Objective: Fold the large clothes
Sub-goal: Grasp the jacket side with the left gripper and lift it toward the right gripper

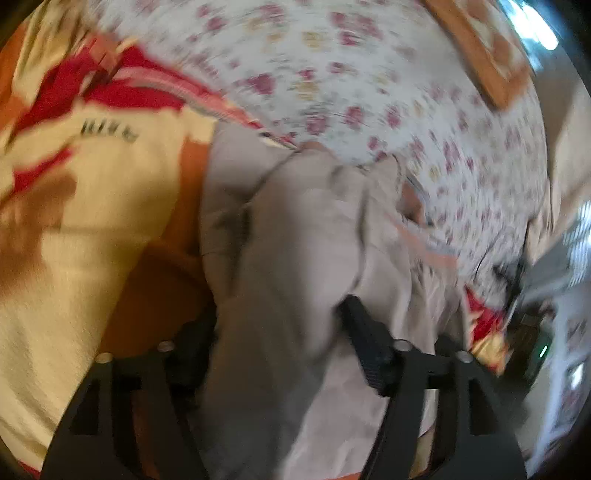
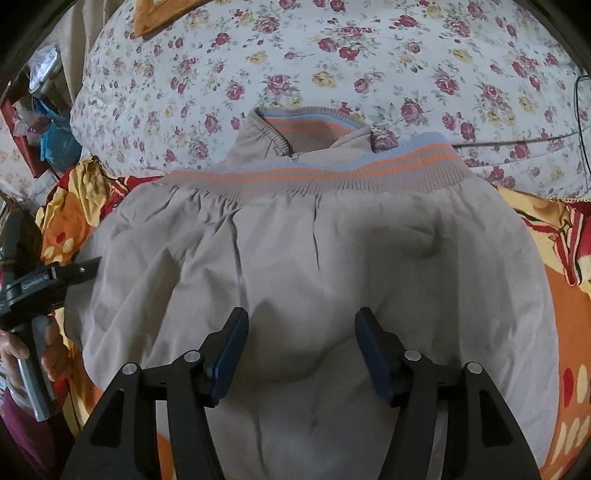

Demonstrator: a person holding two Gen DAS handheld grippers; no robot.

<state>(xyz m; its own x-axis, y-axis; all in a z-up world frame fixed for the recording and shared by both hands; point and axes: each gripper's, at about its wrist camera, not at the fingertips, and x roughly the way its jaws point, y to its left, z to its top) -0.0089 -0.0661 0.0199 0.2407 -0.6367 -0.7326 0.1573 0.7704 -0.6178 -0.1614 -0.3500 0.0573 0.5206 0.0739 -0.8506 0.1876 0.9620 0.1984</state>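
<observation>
A large beige jacket (image 2: 314,266) with a blue-and-orange striped knit hem (image 2: 369,166) and collar lies on the bed. My right gripper (image 2: 301,350) is open just above the jacket's middle, its fingers apart, holding nothing. My left gripper (image 1: 273,332) has bunched beige jacket cloth (image 1: 295,236) between its fingers; the right finger (image 1: 365,339) shows, the left one is mostly hidden by cloth. The view is blurred. The left gripper also shows in the right wrist view (image 2: 74,271) at the jacket's left edge.
The bed has a white floral sheet (image 2: 332,55) and a red, orange and cream blanket (image 1: 85,177) beneath the jacket. An orange mat (image 2: 155,18) lies at the far side. Cluttered bags (image 2: 48,110) sit left of the bed. A black cable (image 2: 580,110) runs at the right.
</observation>
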